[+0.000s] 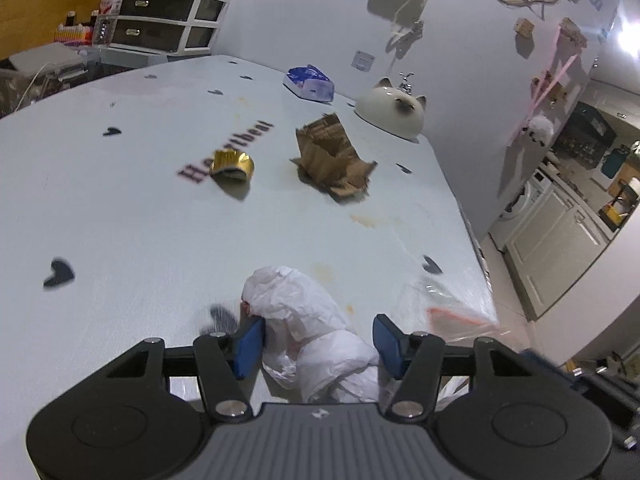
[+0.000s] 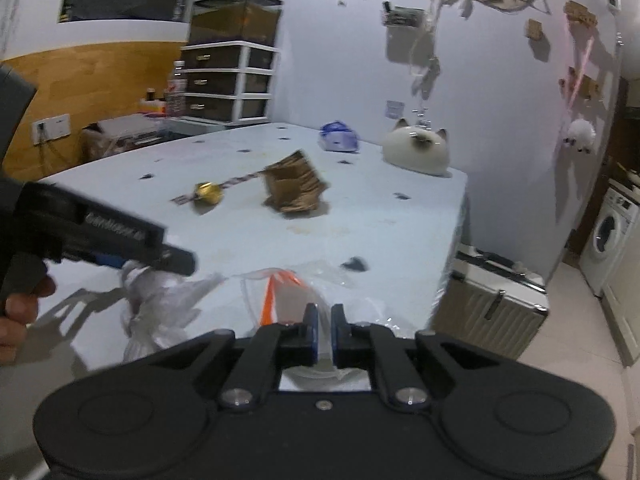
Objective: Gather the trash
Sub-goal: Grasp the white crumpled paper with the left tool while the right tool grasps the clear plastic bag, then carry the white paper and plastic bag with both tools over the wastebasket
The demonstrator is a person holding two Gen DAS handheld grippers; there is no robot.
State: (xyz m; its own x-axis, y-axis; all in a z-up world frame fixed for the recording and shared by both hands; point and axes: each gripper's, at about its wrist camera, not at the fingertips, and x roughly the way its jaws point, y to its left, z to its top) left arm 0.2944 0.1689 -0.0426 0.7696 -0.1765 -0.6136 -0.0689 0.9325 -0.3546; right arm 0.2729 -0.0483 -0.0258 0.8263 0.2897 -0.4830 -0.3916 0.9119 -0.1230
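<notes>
A crumpled white plastic wad (image 1: 308, 320) lies on the pale blue table (image 1: 140, 208) between the jaws of my left gripper (image 1: 316, 344), which is open; the left pad touches it. It also shows in the right wrist view (image 2: 160, 304) under the left gripper (image 2: 120, 236). My right gripper (image 2: 323, 328) is shut on the edge of a clear plastic bag with an orange strip (image 2: 280, 292), also seen in the left wrist view (image 1: 452, 312). A gold foil cup (image 1: 232, 166) and a torn cardboard box (image 1: 332, 156) lie farther back.
A cat-shaped white ceramic dish (image 1: 392, 110) and a blue tissue pack (image 1: 309, 83) sit at the table's far edge. A drawer unit (image 1: 168, 4) stands behind. A suitcase (image 2: 492, 308) stands beside the table's right edge; a washing machine (image 2: 608, 236) is beyond.
</notes>
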